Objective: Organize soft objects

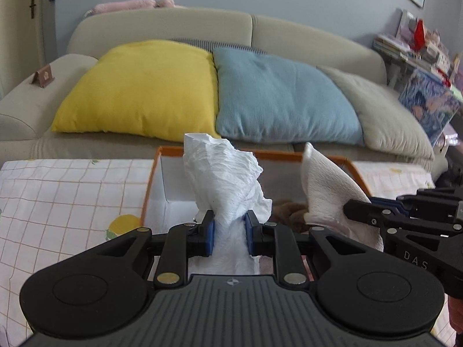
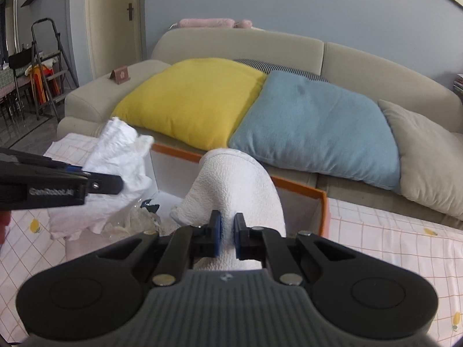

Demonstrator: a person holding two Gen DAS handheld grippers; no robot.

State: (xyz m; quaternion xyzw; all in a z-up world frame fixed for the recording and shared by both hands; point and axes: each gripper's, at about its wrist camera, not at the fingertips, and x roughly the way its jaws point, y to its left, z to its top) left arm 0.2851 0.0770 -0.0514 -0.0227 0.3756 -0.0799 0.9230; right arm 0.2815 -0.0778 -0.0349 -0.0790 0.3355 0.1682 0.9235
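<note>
The left gripper [image 1: 229, 232] and right gripper [image 2: 227, 235] sit side by side, level, both pointing forward, each with jaws clamped on something white.

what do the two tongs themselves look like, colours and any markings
Both are matte black plastic: the left tongs and right tongs have blue pads, round silver fasteners, two disc-shaped lobes and a ribbed grey body with a small round emblem. Side lettering reads "DAS" on the right, "GenRobot.AI" on the left. No cables show.

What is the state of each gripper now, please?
Left gripper: closed on crumpled white tissue.
Right gripper: closed on white paper towel.
</note>
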